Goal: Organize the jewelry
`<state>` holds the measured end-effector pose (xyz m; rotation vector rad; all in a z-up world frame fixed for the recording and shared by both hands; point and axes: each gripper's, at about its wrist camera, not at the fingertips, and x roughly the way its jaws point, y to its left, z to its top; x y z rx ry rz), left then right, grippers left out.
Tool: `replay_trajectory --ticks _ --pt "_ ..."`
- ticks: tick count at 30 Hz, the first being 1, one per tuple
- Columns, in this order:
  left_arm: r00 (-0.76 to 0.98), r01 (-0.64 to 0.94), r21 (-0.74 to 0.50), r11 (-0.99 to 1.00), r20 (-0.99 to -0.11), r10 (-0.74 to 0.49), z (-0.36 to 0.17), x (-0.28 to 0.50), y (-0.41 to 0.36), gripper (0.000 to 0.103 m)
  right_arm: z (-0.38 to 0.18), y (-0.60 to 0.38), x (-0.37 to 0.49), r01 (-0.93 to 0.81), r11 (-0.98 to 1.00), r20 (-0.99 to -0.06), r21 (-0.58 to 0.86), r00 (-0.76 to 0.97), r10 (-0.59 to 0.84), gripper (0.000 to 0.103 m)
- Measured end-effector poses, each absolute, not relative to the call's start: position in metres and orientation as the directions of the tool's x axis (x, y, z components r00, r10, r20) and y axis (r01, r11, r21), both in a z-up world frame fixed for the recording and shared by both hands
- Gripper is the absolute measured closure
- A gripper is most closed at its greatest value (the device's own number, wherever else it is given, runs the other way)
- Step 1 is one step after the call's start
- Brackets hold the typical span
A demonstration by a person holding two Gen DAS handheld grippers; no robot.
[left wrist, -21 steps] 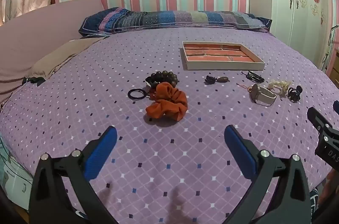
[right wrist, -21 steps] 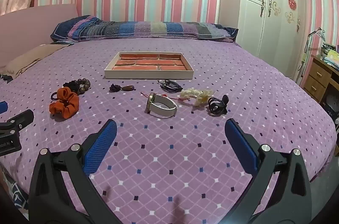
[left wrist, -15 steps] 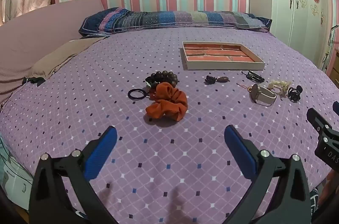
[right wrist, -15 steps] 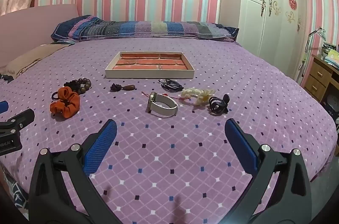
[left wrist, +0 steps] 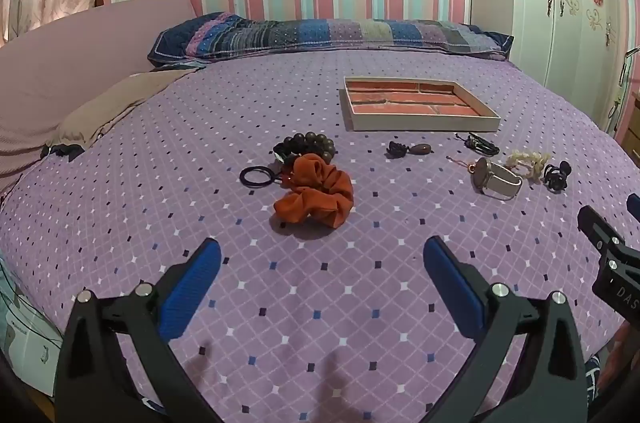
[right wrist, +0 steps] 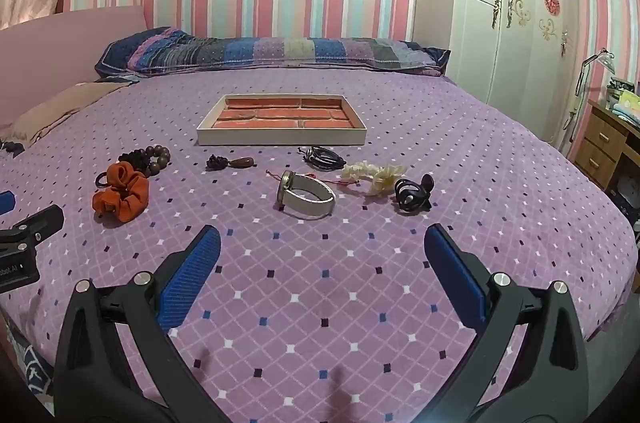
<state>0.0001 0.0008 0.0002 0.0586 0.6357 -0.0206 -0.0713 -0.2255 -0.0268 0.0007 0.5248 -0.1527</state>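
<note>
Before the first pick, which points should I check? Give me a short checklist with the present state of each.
1. Left gripper open, nothing between the blue pads: ok.
2. Right gripper open, nothing held: ok.
3. Shallow cream tray with brick-pattern floor free to receive items: ok, nothing lies in it.
4. Orange fabric scrunchie free of neighbours: not ok, it touches the dark wooden bead bracelet.
5. White-strap wristwatch free to lift: cannot tell, a thin red cord runs close beside it.
</note>
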Motion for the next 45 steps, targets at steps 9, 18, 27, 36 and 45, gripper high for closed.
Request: replay_trajectory --ticks 9,18,27,36,45 --pt "0.803 0.038 0.047 0.998 -0.596 -0.002 -0.0026 -0.0005 0.0003 0.004 -0.0277 -0.2293 -0.0706 0.151 0.988 -0.502 -0.034 0.852 -0.148 0.004" --pt "0.802 0.037 0.048 0.998 -0.597 -0.001 -0.0023 -0.0001 0.0002 0.004 -0.0277 -0.2298 -0.0703 0.153 0.988 -0.504 -0.036 0.851 -0.150 0.004" --pt "0.801 0.037 0.047 0.998 -0.599 -0.002 -0.0039 0.0009 0.0009 0.004 -0.0286 -0.2295 -0.0695 0.149 0.988 -0.507 -0.036 0.849 -0.147 0.004" --pt "0.804 0.033 0.049 0.998 -0.594 0.002 -0.0042 0.0042 0.0025 0.004 -0.0272 -0.2281 -0.0692 0.148 0.988 -0.501 -0.034 0.853 -0.145 0.004" --pt "0.806 0.031 0.051 0.998 -0.592 0.005 -0.0014 0.0036 0.0019 0.004 -0.0260 -0.2273 -0.0688 0.145 0.989 -0.501 -0.037 0.853 -0.144 0.004"
